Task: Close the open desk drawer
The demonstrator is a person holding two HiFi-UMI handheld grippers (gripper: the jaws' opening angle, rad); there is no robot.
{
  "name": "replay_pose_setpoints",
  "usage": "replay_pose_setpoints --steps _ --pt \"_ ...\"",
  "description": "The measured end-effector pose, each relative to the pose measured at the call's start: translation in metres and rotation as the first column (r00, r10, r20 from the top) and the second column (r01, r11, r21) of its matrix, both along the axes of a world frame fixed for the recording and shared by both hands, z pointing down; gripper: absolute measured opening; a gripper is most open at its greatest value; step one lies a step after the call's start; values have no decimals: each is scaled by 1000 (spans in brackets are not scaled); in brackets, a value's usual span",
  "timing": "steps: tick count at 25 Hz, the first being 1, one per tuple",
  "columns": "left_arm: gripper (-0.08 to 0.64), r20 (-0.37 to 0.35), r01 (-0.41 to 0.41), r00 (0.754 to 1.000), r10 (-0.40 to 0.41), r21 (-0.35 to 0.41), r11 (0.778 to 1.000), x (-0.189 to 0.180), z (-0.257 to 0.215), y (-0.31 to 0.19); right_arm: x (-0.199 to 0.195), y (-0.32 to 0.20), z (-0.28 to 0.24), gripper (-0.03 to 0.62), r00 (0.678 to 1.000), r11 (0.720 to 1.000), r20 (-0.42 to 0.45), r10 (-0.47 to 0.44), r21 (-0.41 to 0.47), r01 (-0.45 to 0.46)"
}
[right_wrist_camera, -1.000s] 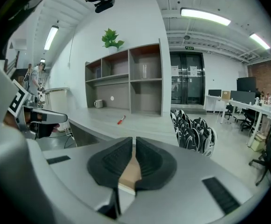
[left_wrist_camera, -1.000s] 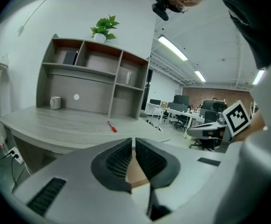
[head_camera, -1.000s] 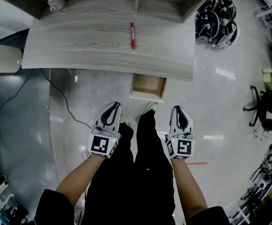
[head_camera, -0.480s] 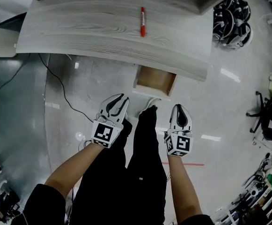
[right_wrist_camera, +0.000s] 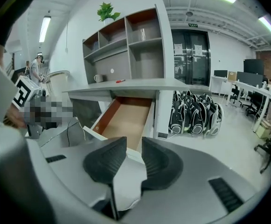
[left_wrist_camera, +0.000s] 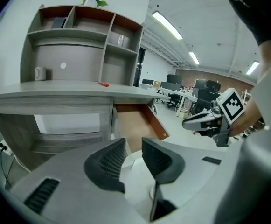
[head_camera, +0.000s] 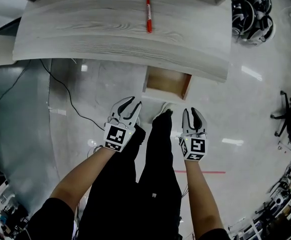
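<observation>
Left tool (head_camera: 130, 103) and right tool (head_camera: 193, 112) are held short of the pulled-out drawer (head_camera: 166, 81) under the table (head_camera: 100, 31), jaws opening, nothing gripped.

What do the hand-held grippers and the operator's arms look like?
The left hand-held gripper and the right hand-held gripper match: white shells, black curved jaws with dark ribbed pads, and a cube of black-and-white square markers at the back. Both sets of jaws are opening, with nothing between them. Forearms are bare below short black sleeves; black trousers.
</observation>
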State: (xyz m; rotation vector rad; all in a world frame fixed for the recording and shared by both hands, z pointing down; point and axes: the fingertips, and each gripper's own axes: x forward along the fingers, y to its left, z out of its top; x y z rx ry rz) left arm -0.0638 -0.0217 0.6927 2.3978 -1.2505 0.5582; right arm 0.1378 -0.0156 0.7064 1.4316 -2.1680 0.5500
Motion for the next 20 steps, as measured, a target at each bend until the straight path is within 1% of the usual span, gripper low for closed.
replay_pose_setpoints --steps 6,13,17,20 --pt "115 24 -13 1000 14 -56 998 8 34 6 -2 3 35 133 1000 997 7 -26 -75 26" --pt "130 56 -22 998 27 -99 995 9 62 5 -13 3 63 137 998 991 2 -58 -121 58" --pt "133 70 -34 997 41 -109 993 11 72 0 -11 -2 70 137 999 990 5 -46 -130 46" --pt "132 72 -45 996 54 -115 992 14 77 -3 -13 -5 72 137 999 989 36 -37 -141 42"
